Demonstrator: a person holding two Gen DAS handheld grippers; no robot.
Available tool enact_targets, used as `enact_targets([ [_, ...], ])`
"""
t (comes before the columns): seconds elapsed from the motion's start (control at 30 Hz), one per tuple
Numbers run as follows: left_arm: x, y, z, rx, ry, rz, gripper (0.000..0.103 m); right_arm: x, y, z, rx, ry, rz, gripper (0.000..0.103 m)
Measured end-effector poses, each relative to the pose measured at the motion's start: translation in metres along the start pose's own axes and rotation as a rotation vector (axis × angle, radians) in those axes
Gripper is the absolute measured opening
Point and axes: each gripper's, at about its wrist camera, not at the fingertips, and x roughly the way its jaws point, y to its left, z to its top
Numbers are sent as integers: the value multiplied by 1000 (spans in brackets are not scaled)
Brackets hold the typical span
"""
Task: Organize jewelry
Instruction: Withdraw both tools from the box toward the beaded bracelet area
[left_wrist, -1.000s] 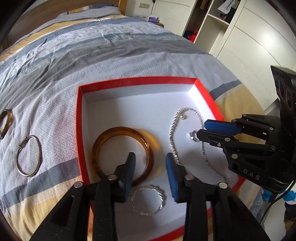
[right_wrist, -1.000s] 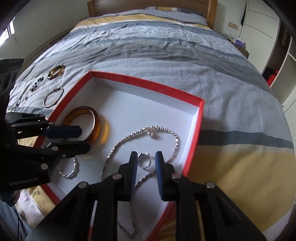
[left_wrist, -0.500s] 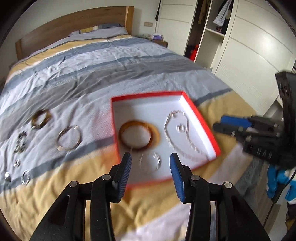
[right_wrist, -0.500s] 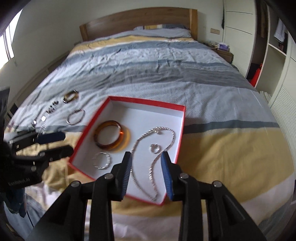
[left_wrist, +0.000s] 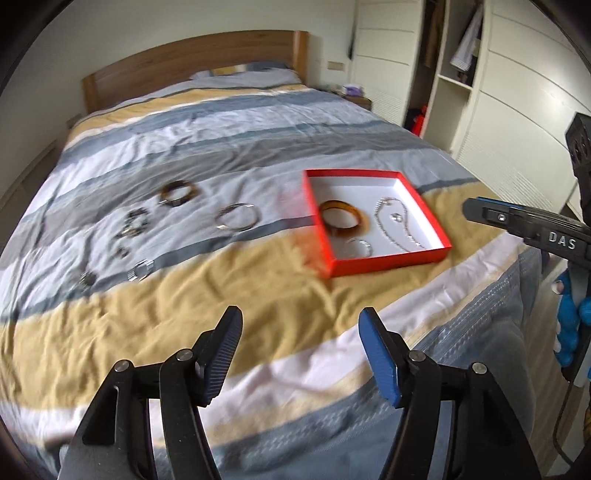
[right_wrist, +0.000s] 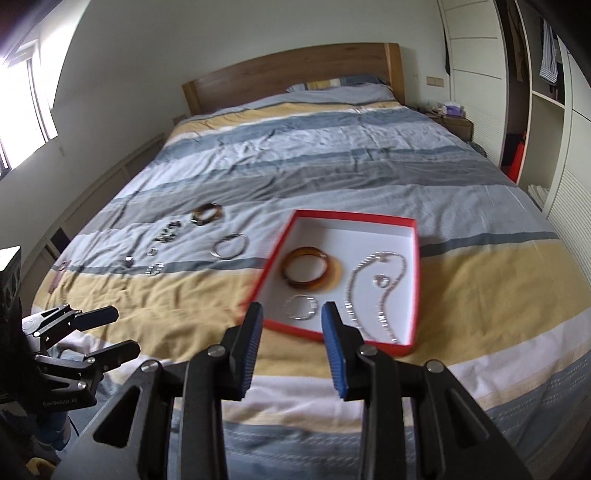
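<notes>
Left tongs (left_wrist: 301, 354) opening wide, empty; right tongs (right_wrist: 291, 345) narrow gap, empty. Next: reach left for silver hoop (left_wrist: 238, 217) on bed (left_wrist: 258, 302), carry into red box (left_wrist: 388, 264).

Bedspread (right_wrist: 332, 155): broad stripes of yellow, white, pale blue and grey.
Box (right_wrist: 352, 216): red walls, white inside.
Bangle in box (right_wrist: 306, 272): amber-brown, mottled.
Necklace (right_wrist: 384, 295), ring (right_wrist: 381, 281), twisted bracelet (right_wrist: 301, 306): silver.
Bangle at centre left of the right wrist frame (right_wrist: 207, 214): dark tortoiseshell.
Hoop bracelet (right_wrist: 230, 246): silver.
Headboard (right_wrist: 291, 74): mid-brown wood.
Wardrobe (left_wrist: 517, 92): white.
Gripper pads (right_wrist: 334, 350): blue, on black fingers.
Glove at right edge of the left wrist frame (left_wrist: 570, 325): blue.
</notes>
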Motion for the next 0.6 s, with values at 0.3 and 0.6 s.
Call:
enact_targets([
  [0.3,-59,51,-42,-118,-80,92,71,-33,51,-10,-31,-44,40,32],
  [0.6,-97,113,-81,-247,-136,228,71,-40,93,-10,-82,-67,89,32],
])
